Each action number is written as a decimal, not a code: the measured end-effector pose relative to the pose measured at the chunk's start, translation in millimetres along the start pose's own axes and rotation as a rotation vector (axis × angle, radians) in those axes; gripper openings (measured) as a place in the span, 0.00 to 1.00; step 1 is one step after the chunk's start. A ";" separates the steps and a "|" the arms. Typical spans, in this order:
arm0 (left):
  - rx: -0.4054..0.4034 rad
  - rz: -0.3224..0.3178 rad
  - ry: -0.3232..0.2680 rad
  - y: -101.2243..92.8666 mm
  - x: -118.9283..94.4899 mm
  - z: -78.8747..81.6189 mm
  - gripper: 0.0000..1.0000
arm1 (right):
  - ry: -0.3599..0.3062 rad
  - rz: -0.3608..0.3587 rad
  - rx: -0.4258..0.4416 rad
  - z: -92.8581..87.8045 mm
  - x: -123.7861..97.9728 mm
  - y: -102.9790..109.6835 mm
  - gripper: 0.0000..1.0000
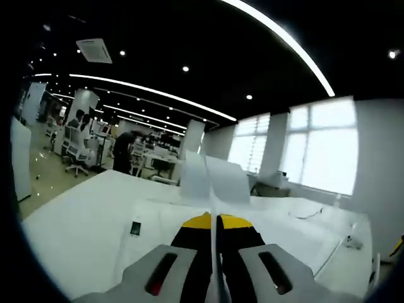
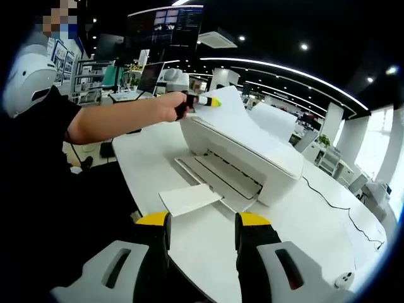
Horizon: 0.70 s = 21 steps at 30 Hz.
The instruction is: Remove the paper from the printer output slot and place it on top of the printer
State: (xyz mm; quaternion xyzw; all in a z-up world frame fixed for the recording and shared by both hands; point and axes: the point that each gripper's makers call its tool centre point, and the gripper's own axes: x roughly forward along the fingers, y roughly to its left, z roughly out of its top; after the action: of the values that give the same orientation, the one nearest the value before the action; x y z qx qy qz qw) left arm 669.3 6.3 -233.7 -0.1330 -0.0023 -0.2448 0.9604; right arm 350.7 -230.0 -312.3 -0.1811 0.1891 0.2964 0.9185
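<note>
In the left gripper view the left gripper has its yellow-tipped jaws pressed together on a white sheet of paper, which stands edge-on between them and fans out just ahead of the tips. The right gripper view shows the same tongs from across the table, held out in the person's hand with the paper lying over the top of the white printer, its far part rising toward the rear. The right gripper hangs nearer the viewer, jaws spread wide with nothing between them, well apart from the paper and just short of the printer's front. A second small white sheet rests at the end of the output tray, just beyond the right tongs' tips. The printer sits on a long white table, with a cable trailing across it to the right of the tongs. Beyond lies an open office with dark ceiling, long light strips, bright windows, desks and chairs, and people standing far off to the left.
</note>
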 end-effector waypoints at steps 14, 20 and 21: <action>0.122 0.077 0.075 4.7 1.0 -12.5 0.06 | -0.024 0.002 -0.014 3.1 -10.1 9.0 0.36; 0.179 0.072 0.121 -0.3 1.6 -18.1 0.06 | -0.035 -0.017 -0.007 1.4 -20.8 4.3 0.36; 0.184 0.066 0.141 -1.2 2.3 -20.5 0.06 | -0.037 -0.017 -0.008 1.9 -21.6 4.8 0.36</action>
State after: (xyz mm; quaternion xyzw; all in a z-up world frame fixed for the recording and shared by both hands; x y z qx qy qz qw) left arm 669.5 -1.1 -253.0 -0.0267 0.0472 -0.2206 0.9738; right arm 331.9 -235.9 -301.9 -0.1811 0.1693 0.2927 0.9235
